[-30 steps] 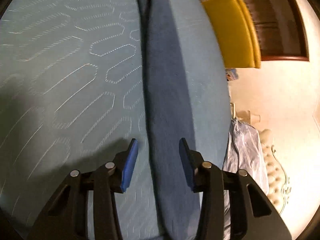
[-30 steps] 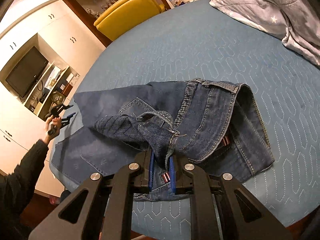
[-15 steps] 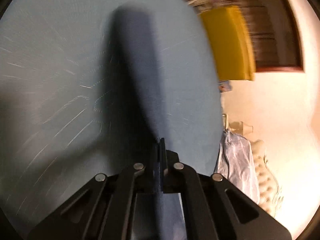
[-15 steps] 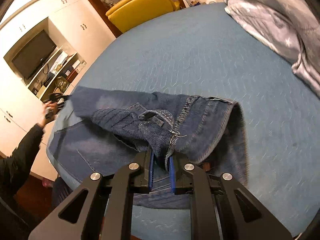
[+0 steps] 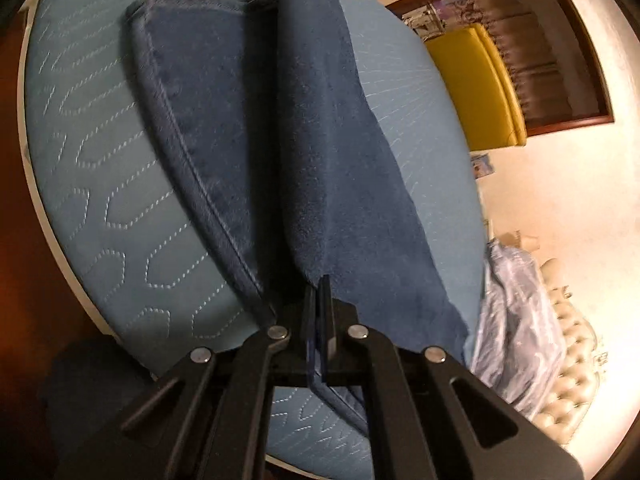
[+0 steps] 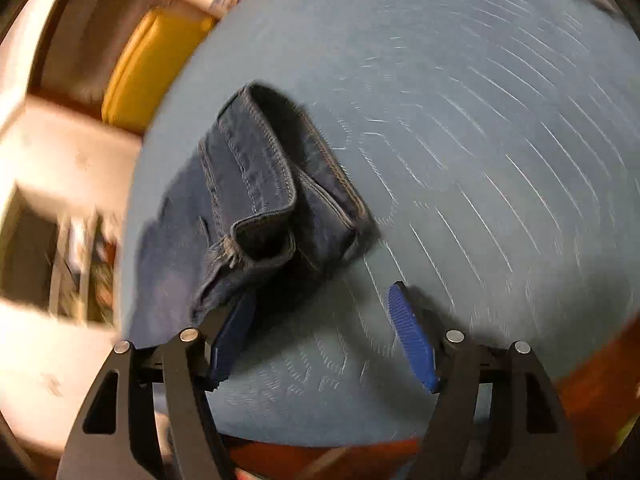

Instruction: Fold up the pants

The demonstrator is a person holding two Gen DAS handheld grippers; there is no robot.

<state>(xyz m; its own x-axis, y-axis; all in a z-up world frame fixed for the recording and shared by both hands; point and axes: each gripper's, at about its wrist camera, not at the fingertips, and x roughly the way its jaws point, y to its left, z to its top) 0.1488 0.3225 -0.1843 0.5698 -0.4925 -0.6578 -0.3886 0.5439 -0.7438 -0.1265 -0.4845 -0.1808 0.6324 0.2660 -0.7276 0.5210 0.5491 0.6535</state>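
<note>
The dark blue jeans lie on a blue quilted bed [image 5: 100,160]. In the left wrist view one pant leg [image 5: 332,140] runs away from me, with a stitched hem edge [image 5: 180,128] beside it. My left gripper [image 5: 320,312] is shut on the near end of that leg, and denim hangs out below the pads. In the right wrist view the jeans' waistband [image 6: 260,184] sits crumpled on the bed [image 6: 480,160], ahead and to the left. My right gripper [image 6: 320,320] has its jaws opening. The left pad [image 6: 234,332] is by the denim's edge, and nothing is pressed between the pads.
A yellow armchair [image 5: 476,88] [image 6: 140,72] stands beyond the bed. A grey duvet [image 5: 516,320] and a tufted headboard [image 5: 572,344] lie at the right of the left wrist view. The bed's near edge and reddish floor [image 6: 600,380] show below the right gripper.
The left gripper closed on the pant leg and swept sideways with it. The right gripper let go of the bunched waistband, opened wide, rolled and sank toward the bed.
</note>
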